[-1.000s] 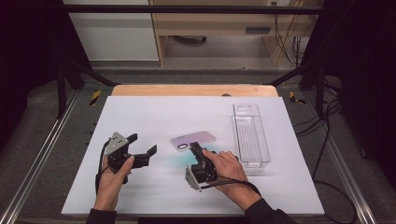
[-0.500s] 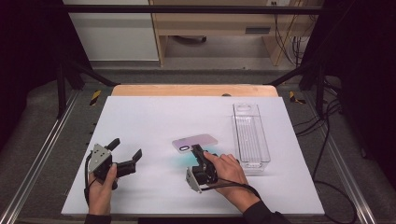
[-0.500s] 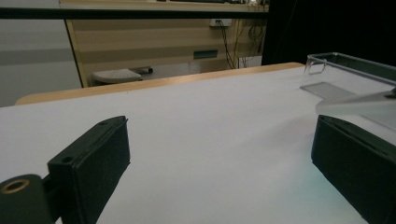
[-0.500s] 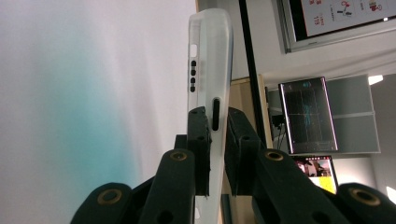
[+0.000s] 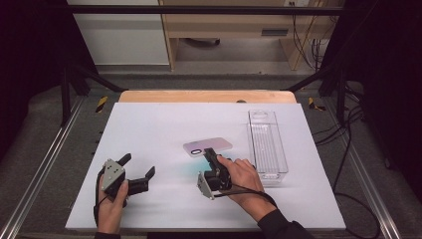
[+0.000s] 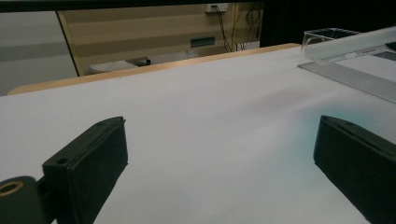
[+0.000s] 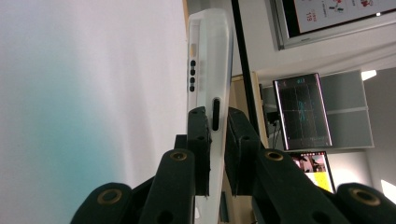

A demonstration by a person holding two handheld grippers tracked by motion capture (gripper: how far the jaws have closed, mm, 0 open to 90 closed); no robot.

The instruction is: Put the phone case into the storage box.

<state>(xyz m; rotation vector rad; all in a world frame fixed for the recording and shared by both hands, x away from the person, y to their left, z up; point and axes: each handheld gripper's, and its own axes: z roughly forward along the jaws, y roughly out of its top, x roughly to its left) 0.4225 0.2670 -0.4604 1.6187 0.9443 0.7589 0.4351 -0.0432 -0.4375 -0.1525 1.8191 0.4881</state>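
A phone in a pale pinkish case (image 5: 211,146) hovers just above the white table (image 5: 159,124), back side up. My right gripper (image 5: 206,153) is shut on the near end of the phone. In the right gripper view the phone (image 7: 210,70) stands edge-on with its side buttons showing, and the right gripper (image 7: 217,122) has both pads pressed on it. My left gripper (image 5: 137,166) rests low at the near left of the table, open, with nothing between its jaws. In the left gripper view the left gripper (image 6: 219,158) frames bare table, and the phone (image 6: 350,45) shows at the upper right.
A long clear plastic tray (image 5: 267,144) lies lengthwise on the table's right side, just right of the phone; it also appears as a clear tray (image 6: 327,33). A wooden strip (image 5: 209,95) runs along the table's far edge. Metal rails flank both sides.
My left gripper has moved toward the near edge and a little left, sinking to the table. The right gripper and the phone have stayed put.
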